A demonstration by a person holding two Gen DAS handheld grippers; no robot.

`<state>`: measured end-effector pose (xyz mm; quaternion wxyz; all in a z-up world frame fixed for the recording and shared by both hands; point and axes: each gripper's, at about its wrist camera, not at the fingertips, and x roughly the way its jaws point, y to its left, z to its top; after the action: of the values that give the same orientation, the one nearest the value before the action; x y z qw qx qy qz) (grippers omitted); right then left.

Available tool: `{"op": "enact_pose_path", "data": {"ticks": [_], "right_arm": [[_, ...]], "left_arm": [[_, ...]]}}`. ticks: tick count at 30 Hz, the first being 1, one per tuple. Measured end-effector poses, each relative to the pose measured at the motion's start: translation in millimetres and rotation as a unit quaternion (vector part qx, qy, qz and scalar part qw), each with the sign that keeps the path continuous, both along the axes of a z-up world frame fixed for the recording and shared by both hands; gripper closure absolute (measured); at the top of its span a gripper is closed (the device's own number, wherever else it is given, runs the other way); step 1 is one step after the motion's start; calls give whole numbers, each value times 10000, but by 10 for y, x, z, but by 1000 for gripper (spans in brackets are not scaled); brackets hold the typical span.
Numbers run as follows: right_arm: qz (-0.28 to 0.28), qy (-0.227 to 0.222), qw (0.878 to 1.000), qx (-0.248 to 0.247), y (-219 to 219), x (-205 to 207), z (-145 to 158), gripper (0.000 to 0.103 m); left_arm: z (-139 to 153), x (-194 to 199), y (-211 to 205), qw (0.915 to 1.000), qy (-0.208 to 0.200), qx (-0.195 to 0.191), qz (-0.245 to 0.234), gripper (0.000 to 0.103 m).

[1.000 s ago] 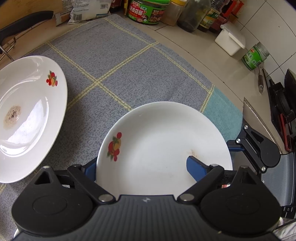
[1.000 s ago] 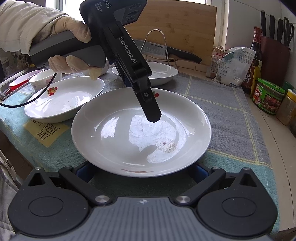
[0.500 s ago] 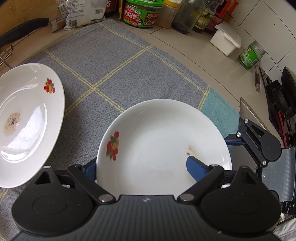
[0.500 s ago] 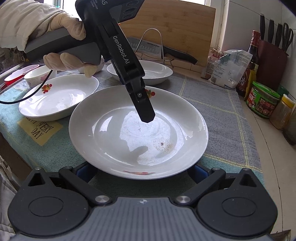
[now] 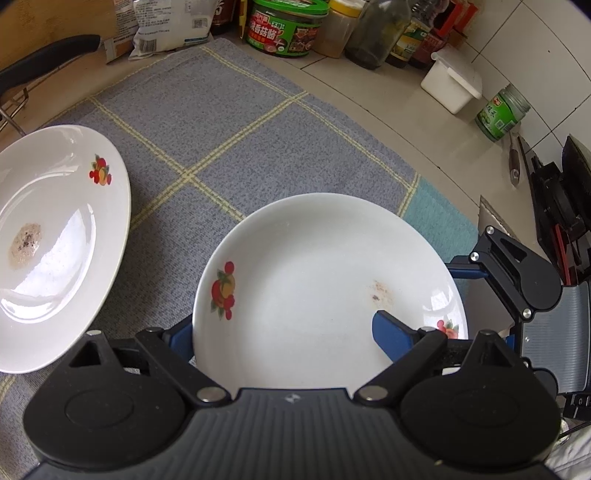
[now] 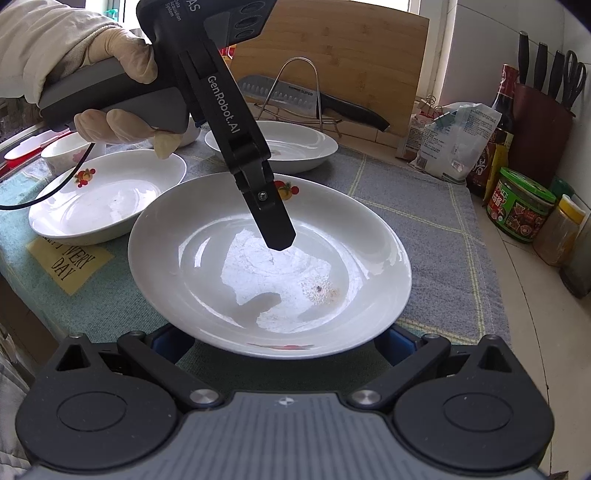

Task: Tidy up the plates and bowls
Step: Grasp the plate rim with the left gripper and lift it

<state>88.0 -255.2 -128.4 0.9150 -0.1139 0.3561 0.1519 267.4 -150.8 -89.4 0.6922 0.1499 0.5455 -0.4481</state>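
Though behind plate (image 6: 207, 236), right fingers (image 6: 397, 345) half-hidden

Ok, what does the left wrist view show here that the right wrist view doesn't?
Only the left wrist view: a white lidded box and a green-labelled jar by the tiled wall. Only the right wrist view: the gloved hand holding the left tongs over the plate, a knife block and a small bowl. Both show the stained centre plate, the grey checked cloth and the green-lidded tub.
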Motion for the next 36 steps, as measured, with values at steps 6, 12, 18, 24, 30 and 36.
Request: {"op": "enact_pose_path", "data": {"ticks": [6,12,18,24,30,36], "right_arm": [[237,120,9996,92,-35,11,-45,0],[330,152,9992,137,-43,34,-57,0],[258,154,9995,87,-47,44,-27,0],[300,50,9995,-67,-106,92,24,0],[331,-15,9993,-151,-230,196,63,0],[365,-110,9989,-271,-430,377,91,0]], "left_arm": [[-48,23,2,10000,57,2,7,10],[-45,21,-14,10000,7,-8,9,10],[-3,8,-27,9999,-111,9,-2,11],[54,47,-88,9997,-258,-30,33,11],[96,148,-195,9992,-368,-113,128,11],[144,326,-376,9982,-510,-215,222,11]]}}
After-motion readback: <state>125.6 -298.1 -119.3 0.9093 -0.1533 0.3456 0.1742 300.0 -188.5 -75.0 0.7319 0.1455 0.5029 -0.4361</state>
